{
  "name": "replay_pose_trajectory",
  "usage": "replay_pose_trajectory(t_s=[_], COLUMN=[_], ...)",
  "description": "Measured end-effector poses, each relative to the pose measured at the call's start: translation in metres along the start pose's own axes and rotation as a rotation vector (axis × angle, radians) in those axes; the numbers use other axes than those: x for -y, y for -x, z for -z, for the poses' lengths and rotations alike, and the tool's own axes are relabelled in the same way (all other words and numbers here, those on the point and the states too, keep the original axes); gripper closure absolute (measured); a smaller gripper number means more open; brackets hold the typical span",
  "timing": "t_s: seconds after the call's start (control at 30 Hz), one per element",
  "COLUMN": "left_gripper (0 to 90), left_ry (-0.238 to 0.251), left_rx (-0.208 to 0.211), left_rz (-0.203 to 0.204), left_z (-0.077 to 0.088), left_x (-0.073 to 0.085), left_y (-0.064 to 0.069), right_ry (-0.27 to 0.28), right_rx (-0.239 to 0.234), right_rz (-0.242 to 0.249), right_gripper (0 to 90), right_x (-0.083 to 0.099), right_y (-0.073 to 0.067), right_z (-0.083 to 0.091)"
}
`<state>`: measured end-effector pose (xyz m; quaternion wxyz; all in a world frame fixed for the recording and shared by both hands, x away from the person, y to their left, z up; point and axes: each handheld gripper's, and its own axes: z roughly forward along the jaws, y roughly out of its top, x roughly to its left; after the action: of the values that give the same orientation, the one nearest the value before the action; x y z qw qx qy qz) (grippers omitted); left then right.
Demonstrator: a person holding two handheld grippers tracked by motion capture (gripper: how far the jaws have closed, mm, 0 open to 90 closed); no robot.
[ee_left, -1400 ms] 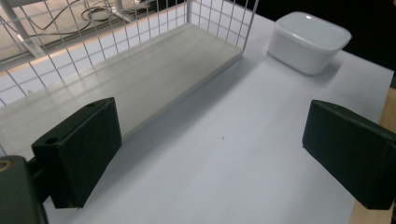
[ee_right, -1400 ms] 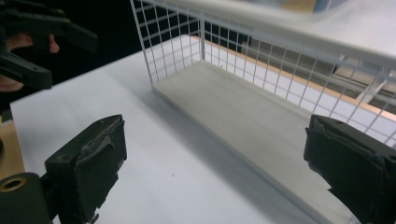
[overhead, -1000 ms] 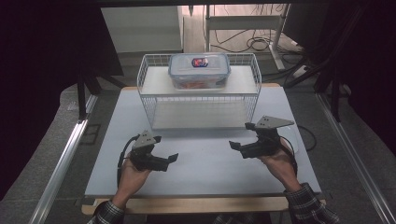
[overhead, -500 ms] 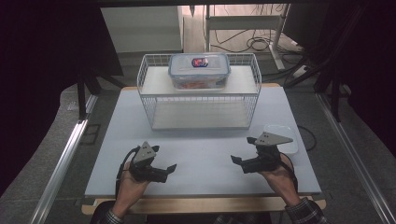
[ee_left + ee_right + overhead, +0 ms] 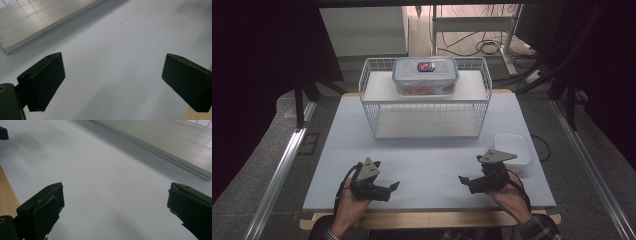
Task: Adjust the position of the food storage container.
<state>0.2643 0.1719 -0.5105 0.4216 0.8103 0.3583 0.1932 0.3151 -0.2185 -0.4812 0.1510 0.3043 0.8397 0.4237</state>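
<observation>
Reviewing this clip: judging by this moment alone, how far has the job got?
Nothing looks done: the lidded container sits closed on the wire rack, the white tub is empty. Nothing is in hand; the left gripper and right gripper are open over the table. Everything remains.

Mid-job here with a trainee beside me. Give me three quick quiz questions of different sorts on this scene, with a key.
1. True or false: the clear lidded plastic container sits on the top shelf of the white wire rack.
2. Which gripper is nearest the empty white plastic tub? A) left gripper B) right gripper
3. Fill in: both grippers' jaws are ____.

Key: 1 true; 2 B; 3 open, with nothing between them.
</observation>
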Motion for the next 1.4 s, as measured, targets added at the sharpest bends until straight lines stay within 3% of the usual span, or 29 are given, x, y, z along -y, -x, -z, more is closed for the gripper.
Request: replay_pose_trajectory(t_s=[0.17, 0.3, 0.43, 0.7, 1.0, 1.1, 1.17, 1.4], left_gripper=[4.4, 4.4, 4.5, 4.7, 5.0, 5.1, 5.1, 5.7], left_ry=[-0.001, -0.007, -0.003, -0.003, -0.002, -0.006, -0.008, -0.009], left_rx=[-0.001, -0.001, 0.0, 0.0, -0.001, 0.0, 0.0, 0.001], left_rz=[0.004, 0.004, 0.012, 0.026, 0.032, 0.032, 0.033, 0.038], left_z=[0.0, -0.001, -0.001, -0.002, -0.002, -0.002, -0.003, -0.003], left_x=[0.001, 0.001, 0.002, 0.003, 0.004, 0.004, 0.004, 0.005], left_y=[-0.002, -0.002, -0.004, -0.007, -0.009, -0.009, -0.009, -0.011], right_ry=[-0.049, -0.041, -0.002, 0.012, 0.02, 0.011, 0.01, 0.011], right_rx=[0.027, 0.05, 0.083, 0.134, 0.261, 0.306, 0.322, 0.442], right_rz=[-0.01, -0.034, -0.057, -0.085, -0.108, -0.13, -0.151, -0.225], right_gripper=[3.0, 11.0, 24.6, 55.9, 84.2, 89.0, 89.3, 89.4], right_x=[-0.004, -0.009, -0.014, -0.018, -0.014, -0.008, -0.005, 0.01], right_y=[0.0, 0.007, 0.018, 0.049, 0.087, 0.102, 0.11, 0.136], right_z=[0.001, 0.007, 0.017, 0.036, 0.057, 0.062, 0.064, 0.074])
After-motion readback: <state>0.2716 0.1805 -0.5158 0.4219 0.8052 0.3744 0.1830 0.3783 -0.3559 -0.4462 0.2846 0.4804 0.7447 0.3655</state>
